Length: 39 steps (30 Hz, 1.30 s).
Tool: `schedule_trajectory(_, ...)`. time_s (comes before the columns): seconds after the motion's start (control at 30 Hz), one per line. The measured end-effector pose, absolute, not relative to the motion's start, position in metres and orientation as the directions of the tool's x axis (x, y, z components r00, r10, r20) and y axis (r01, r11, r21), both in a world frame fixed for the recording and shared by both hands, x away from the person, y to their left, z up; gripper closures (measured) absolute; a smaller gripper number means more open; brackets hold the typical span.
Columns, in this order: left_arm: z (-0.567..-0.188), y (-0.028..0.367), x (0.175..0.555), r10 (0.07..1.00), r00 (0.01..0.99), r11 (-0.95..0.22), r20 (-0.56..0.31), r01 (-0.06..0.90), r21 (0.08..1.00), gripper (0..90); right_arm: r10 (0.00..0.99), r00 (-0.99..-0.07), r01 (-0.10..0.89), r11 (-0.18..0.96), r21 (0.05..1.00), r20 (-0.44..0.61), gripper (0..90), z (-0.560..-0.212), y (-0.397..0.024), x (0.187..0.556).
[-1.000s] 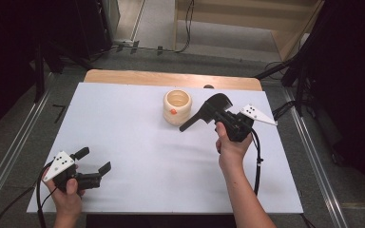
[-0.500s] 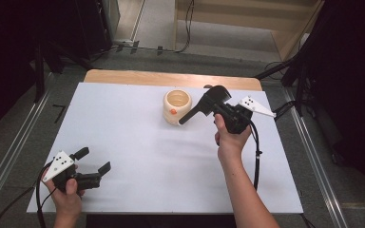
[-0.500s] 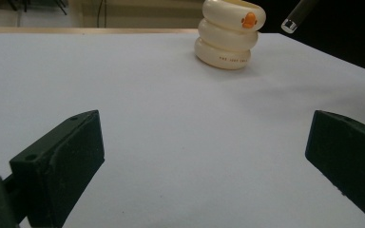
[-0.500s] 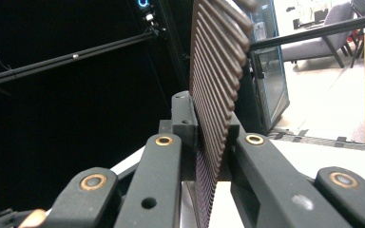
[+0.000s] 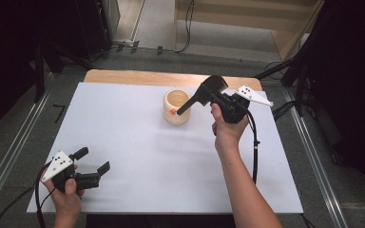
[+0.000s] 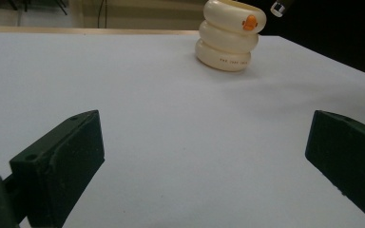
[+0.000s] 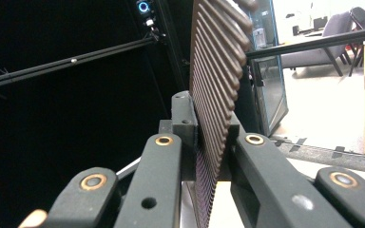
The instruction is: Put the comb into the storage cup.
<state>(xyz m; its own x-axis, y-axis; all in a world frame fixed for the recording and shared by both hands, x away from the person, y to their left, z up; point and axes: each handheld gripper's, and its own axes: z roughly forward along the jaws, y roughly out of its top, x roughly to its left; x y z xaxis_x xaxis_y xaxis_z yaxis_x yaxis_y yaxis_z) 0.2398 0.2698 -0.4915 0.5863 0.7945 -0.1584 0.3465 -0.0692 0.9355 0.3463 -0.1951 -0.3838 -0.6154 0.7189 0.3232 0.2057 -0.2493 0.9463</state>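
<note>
Closest to the person, at the near left corner of the white table (image 5: pixel 138 156), the left hand (image 5: pixel 66 197) holds the left gripper (image 5: pixel 92 161) low, just above the table top. Its two black jaws are wide apart, and there is nothing between them. In the left gripper view, the jaws stand at each side with only bare white table in the gap. A black cable (image 5: pixel 38 199) loops from this gripper off the near edge.

Farther out on the right, the right hand (image 5: pixel 225 130) comes up from the bottom on a long forearm. It holds the right gripper (image 5: pixel 204 95) up above the table, pointing left toward the far middle. Its jaws are squeezed together on a dark comb (image 7: pixel 216 90). In the right gripper view, the comb stands on edge between the two jaws, and its rows of thin teeth run up and away. In the high view, the comb's handle (image 5: pixel 184 107) sticks out to the left, and its tip is over the cup (image 5: pixel 177 108).

The cup is cream coloured and looks like three fat rings stacked up. It has a small orange mark (image 6: pixel 250 22) near the top rim. It sits upright on the far middle of the table, well apart from the left gripper.

Behind the white sheet, a strip of wooden table edge (image 5: pixel 138 76) shows.
</note>
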Motion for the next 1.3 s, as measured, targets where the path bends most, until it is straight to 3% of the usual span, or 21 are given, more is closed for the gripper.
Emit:
schedule_trajectory(0.8, -0.492, 0.27, 0.24, 0.795, 0.585, -0.066, -0.163, 0.349, 0.935, 0.0, 0.751, -0.576, 0.194, -0.257, 0.947, 0.322, 82.5, -0.379, -0.196, 0.369)
schedule_trajectory(1.3, -0.492, 0.27, 0.24, 0.796, 0.584, -0.066, -0.161, 0.348, 0.935, 0.0, 0.777, -0.53, 0.216, -0.265, 0.94, 0.341, 82.5, -0.395, -0.193, 0.39)
